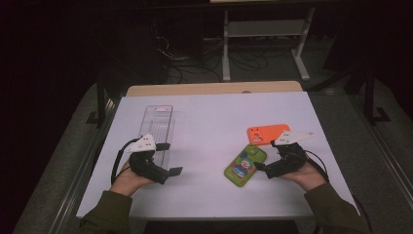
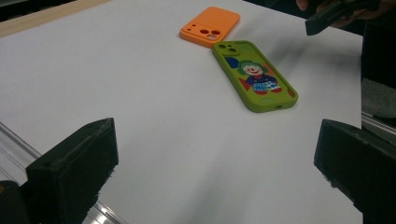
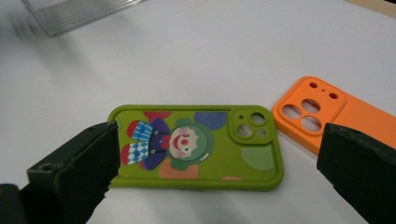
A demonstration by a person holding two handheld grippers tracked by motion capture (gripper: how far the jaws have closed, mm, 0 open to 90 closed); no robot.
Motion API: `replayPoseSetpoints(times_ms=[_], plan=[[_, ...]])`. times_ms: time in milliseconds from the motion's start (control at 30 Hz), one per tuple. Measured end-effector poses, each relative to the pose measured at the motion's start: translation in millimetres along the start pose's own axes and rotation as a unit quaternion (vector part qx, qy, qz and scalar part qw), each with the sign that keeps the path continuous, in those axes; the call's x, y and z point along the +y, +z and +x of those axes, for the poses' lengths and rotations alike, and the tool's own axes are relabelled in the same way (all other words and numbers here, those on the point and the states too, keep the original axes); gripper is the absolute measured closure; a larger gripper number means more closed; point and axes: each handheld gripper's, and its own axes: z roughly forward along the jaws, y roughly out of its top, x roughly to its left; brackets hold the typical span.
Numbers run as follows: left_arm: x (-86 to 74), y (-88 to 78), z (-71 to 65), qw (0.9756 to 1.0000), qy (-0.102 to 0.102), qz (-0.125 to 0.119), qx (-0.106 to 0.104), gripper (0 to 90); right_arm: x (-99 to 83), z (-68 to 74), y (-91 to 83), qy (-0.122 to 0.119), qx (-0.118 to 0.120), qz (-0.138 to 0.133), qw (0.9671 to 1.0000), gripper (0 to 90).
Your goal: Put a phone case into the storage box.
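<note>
Green silicone phone case with a clown print (image 1: 245, 165) lies flat on the white table (image 1: 204, 195), right of centre, touching the orange phone case (image 1: 268, 133) beyond it. Right gripper (image 1: 261, 170) hovers beside it with jaws apart and empty; left gripper (image 1: 169, 158), jaws also apart, waits by the clear plastic tray (image 1: 158, 122). Nothing is grasped yet, so pick-up and placement appear to remain.

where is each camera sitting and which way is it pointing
High view: above the person's side, facing forward and down on the table; both forearms, left gripper and right gripper show, plus a clear tray.
Left gripper view: rides the left gripper, looking across the table at the green case and orange case; its own open jaws show, with the other gripper top right.
Right gripper view: rides the right gripper, looking down close on the green case; its own open jaws show.
Shared: all three show both cases, lying corner to corner.
</note>
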Motion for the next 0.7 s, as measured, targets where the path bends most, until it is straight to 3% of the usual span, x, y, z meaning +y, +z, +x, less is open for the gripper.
replayPoseSetpoints(times_ms=[200, 633, 700], plan=[[0.1, 0.0, -0.4, 1.0000, -0.002, 0.001, -0.001, 0.0, 10.7, -12.9, 6.7, 0.000, -0.017, 0.021, 0.9996, 0.0], [0.5, 0.2, -0.8, 1.0000, -0.004, -0.001, -0.003, 0.0, 35.6, -49.6, 20.6, 0.018, -0.054, 0.040, 0.9976, 13.0], [0.4, 0.3, -0.7, 1.0000, -0.002, -0.001, -0.003, 0.0, 39.2, -55.2, 23.9, 0.020, -0.065, 0.053, 0.9963, 14.5]])
